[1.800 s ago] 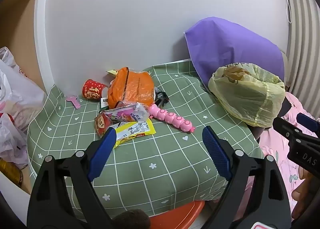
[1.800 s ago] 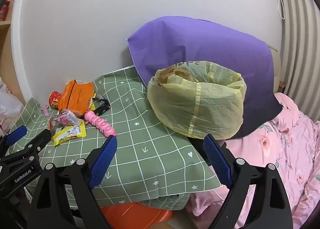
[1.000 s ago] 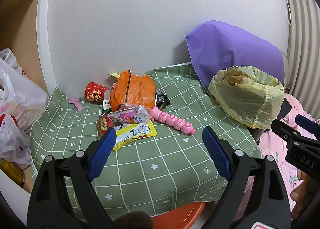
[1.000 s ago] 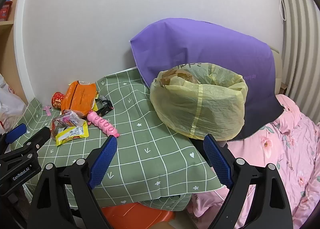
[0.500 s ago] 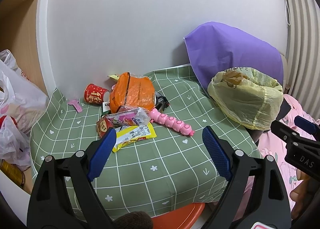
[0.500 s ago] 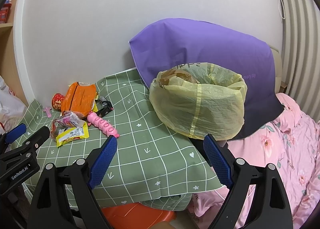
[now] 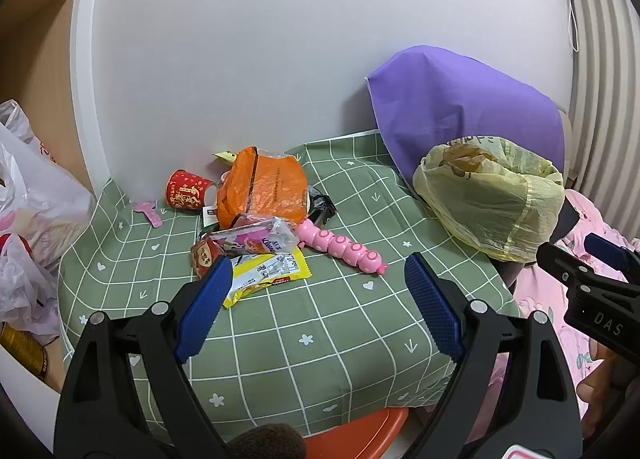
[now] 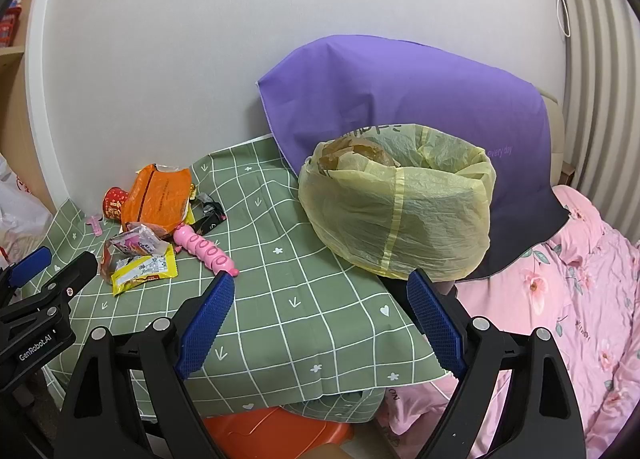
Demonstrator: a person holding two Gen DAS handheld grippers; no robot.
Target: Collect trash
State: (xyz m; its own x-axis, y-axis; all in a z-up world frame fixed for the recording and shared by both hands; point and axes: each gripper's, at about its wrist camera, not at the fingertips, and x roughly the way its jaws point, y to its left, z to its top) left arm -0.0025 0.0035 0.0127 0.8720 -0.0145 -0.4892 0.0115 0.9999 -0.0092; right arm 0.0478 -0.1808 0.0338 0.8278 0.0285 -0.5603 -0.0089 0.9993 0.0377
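- Yellow trash bag (image 8: pixel 400 215): lines a bin at the table's right edge, mouth open, crumpled brown paper inside; dark print near its rim is unreadable.
- Purple cover (image 8: pixel 404 99): behind the bag, printed "every day".
- Trash pile, far-left part of the green checked tablecloth (image 7: pixel 320 323): orange plastic bag (image 7: pixel 260 187), red paper cup (image 7: pixel 188 191) on its side, clear snack wrapper (image 7: pixel 256 239), yellow wrapper (image 7: pixel 268 273), black wrapper (image 7: pixel 322 209), pink segmented toy (image 7: pixel 344 249).
- Left gripper (image 7: pixel 318 303): jaws spread wide, empty, above the near table edge; body marked "GenRobot.AI".
- Right gripper (image 8: pixel 320 319): jaws spread wide, empty, near the bag; body marked "DAS".
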